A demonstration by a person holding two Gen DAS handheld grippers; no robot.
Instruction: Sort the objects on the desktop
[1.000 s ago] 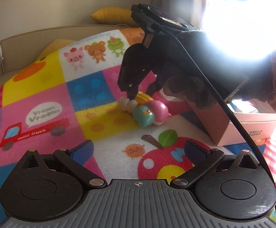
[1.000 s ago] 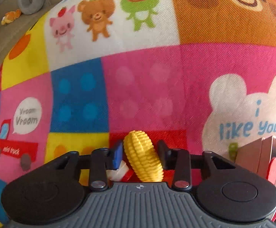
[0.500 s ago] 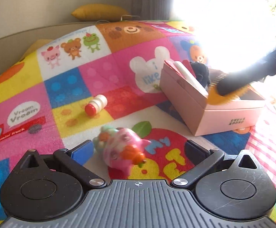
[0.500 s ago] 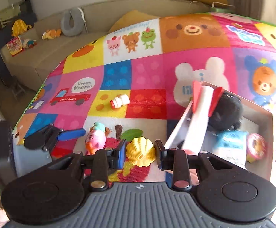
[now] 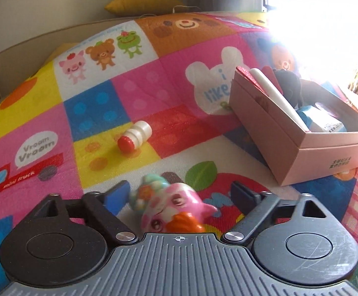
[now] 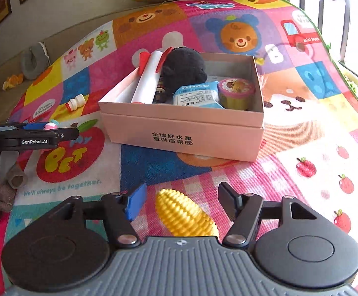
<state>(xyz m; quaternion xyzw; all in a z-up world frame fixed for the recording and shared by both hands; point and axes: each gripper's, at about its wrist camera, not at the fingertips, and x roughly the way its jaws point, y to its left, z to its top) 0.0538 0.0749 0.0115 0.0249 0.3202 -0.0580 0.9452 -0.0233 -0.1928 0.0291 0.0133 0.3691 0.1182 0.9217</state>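
Both grippers' fingers apart: left point(image 5: 179, 193) closing around pink toy point(image 5: 171, 204); right point(image 6: 182, 197) opening off corn point(image 6: 183, 213).

A yellow ribbed corn point(image 6: 183, 215) lies at six o'clock of the pale pink box point(image 6: 182, 133) on a bright patchwork cartoon-animal mat point(image 6: 302, 113).

Between my left fingers point(image 5: 119, 198) lies the pink squishy animal toy point(image 5: 171, 207) on the patchwork cartoon play mat point(image 5: 174, 125). Beyond it, a little to the left, the small white bottle with a red cap point(image 5: 134, 137) lies on its side. The pink cardboard box point(image 6: 181, 125) sits to the right of both. In it, the white roll with red ends point(image 6: 145, 80) leans on the left wall, the black plush point(image 6: 182, 67) beside it, then the blue packet point(image 6: 196, 95) and the round cup point(image 6: 236, 91) at the right. Between my right fingers point(image 6: 135, 203), in front of the box, lies the yellow plastic corn cob point(image 6: 183, 213).
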